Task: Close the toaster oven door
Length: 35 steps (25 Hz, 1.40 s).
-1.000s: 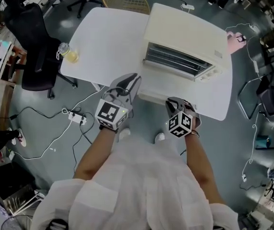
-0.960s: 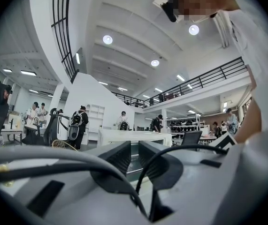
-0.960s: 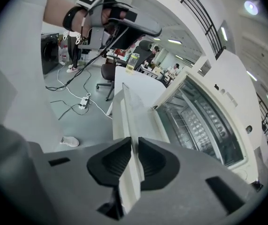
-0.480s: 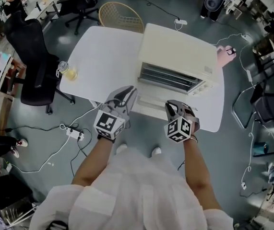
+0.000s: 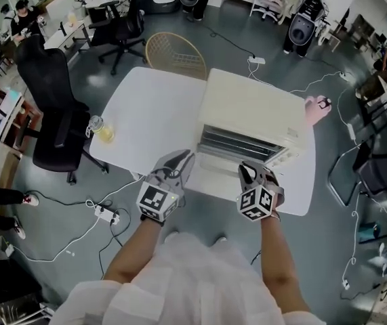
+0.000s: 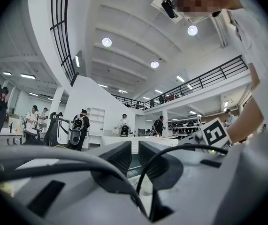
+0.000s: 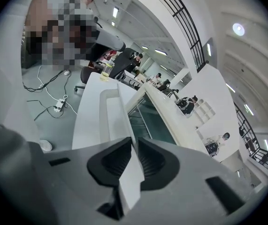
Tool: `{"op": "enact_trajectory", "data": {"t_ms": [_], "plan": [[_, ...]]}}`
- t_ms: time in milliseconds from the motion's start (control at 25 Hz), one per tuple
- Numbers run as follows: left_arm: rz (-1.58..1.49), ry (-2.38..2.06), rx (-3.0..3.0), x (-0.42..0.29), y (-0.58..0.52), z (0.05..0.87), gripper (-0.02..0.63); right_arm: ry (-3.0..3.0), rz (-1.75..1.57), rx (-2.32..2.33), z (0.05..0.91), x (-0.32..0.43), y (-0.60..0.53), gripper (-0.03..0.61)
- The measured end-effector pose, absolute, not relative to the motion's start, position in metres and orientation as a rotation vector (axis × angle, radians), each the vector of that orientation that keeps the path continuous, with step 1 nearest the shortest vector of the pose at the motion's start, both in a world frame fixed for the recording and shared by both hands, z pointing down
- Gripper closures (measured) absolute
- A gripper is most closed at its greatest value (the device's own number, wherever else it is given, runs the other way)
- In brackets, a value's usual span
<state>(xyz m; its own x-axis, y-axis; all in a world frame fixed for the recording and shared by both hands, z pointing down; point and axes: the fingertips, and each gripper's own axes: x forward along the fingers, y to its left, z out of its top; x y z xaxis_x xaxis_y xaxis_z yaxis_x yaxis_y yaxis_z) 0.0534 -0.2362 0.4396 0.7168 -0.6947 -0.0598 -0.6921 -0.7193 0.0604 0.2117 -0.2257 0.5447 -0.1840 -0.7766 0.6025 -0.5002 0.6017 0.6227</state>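
A cream toaster oven (image 5: 251, 110) stands on the white table (image 5: 146, 114) with its door (image 5: 213, 175) hanging open toward me. My right gripper (image 5: 249, 170) has the door's front edge between its pads, and its jaws are opening slightly. In the right gripper view the white door (image 7: 110, 111) runs as a thin slab through the right gripper (image 7: 134, 146), with the oven's opening (image 7: 152, 125) beyond. My left gripper (image 5: 185, 156) sits at the door's left front corner. In the left gripper view the left gripper (image 6: 134, 146) shows only a narrow slit, and nothing is held.
A cup of yellow drink (image 5: 100, 128) stands near the table's left edge. A black office chair (image 5: 54, 114) is to the left and a wicker chair (image 5: 176, 56) behind the table. A power strip (image 5: 105, 214) and cables lie on the floor.
The head view has pulled back and shows more of the room. Both grippers stay at the door's front edge, and the door looks slightly nearer the oven front.
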Motion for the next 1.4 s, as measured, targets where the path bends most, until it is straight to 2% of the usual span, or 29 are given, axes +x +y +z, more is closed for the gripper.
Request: {"op": "enact_trajectory", "data": {"t_ms": [1400], "plan": [[-0.071,-1.229,2.911,0.057,-0.294,0.424,0.586,-1.815,-0.38,1.18,0.508,0.236,-0.303,0.516]]}}
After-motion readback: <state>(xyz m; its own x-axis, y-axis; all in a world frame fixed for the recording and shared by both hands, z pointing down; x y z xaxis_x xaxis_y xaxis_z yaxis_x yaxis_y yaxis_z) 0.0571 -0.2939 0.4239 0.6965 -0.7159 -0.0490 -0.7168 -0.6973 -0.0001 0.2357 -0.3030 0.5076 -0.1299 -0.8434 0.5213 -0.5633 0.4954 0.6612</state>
